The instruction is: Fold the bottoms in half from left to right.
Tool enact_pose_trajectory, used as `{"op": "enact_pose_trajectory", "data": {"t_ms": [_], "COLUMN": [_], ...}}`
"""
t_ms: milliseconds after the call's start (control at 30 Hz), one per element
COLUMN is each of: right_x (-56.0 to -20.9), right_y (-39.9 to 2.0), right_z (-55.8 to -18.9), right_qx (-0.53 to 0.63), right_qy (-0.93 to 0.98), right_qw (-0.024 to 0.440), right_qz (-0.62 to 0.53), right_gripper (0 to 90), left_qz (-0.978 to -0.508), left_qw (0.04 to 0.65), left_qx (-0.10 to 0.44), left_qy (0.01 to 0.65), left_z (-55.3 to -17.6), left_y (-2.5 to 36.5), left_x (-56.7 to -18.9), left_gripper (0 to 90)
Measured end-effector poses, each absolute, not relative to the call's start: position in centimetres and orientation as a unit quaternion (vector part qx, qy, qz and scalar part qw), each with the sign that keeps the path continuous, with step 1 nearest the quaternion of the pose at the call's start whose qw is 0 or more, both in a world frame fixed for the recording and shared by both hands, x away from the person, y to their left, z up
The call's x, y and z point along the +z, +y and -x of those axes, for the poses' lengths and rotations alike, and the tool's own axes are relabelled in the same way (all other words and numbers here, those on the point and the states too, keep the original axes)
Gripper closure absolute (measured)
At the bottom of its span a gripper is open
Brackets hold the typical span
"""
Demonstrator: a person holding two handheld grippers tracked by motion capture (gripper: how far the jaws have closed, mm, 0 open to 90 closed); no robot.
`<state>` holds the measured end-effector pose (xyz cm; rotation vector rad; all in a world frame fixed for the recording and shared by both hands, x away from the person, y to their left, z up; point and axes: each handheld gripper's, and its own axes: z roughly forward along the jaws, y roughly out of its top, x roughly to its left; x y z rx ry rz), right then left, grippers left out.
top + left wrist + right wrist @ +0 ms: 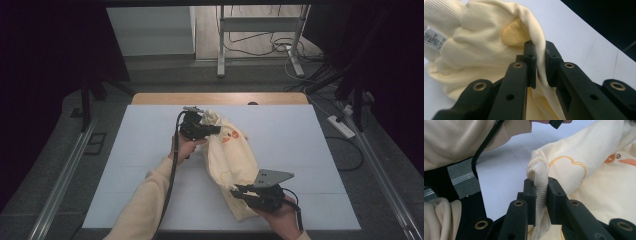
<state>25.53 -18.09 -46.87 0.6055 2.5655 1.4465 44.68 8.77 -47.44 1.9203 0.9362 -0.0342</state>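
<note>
Pale yellow knit garment [230,155] lifted off white worktop [300,135], stretched between both tongs. Left tongs [540,65] clamped on plain fabric fold, right tongs [541,195] on ribbed hem. Probably mid-way; folding or laying flat not yet done.

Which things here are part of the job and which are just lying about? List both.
In use:
- cream garment, held up off the white table
- left hand-held gripper, shut on a fold of its cloth
- right hand-held gripper, shut on its ribbed edge

Lying about:
- power strip on the floor
- loose cables by the metal stand
</note>
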Motion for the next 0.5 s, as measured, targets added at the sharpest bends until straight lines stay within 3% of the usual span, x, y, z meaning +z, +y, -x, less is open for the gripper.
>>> {"op": "enact_pose_trajectory", "data": {"t_ms": [500], "right_x": [-47.0], "right_y": [-19.5], "right_z": [-25.0], "right_qx": [0.479], "right_qy": [0.845], "right_qw": [0.079], "right_qz": [-0.224], "right_gripper": [78.5], "left_qz": [-0.798], "left_qw": [0.475], "left_qx": [-0.023], "left_qy": [0.37], "left_z": [-45.4], "left_y": [6.6], "left_x": [-47.5], "left_gripper": [81.8]}}
